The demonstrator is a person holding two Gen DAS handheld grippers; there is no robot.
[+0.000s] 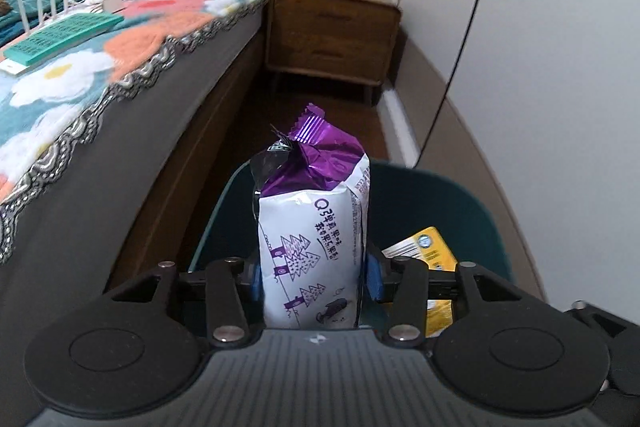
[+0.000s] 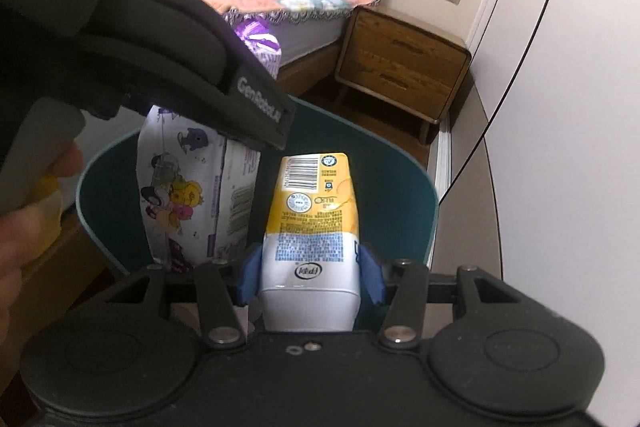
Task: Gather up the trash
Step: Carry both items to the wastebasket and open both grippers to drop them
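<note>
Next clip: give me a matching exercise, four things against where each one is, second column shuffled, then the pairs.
Things:
1. purple snack bag
2. yellow carton
3. bin
4. nightstand

Places:
A. on the floor between bed and wardrobe
B. in the right gripper
C. against the wall beside the bed
D. in the left gripper

Pairs: 1-D, 2-B, 3-A, 4-C

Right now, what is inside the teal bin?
Over the teal bin, the left gripper clamps a purple-and-white snack bag, the right gripper a yellow-and-white carton. They and the grippers cover the bin's bottom.
</note>
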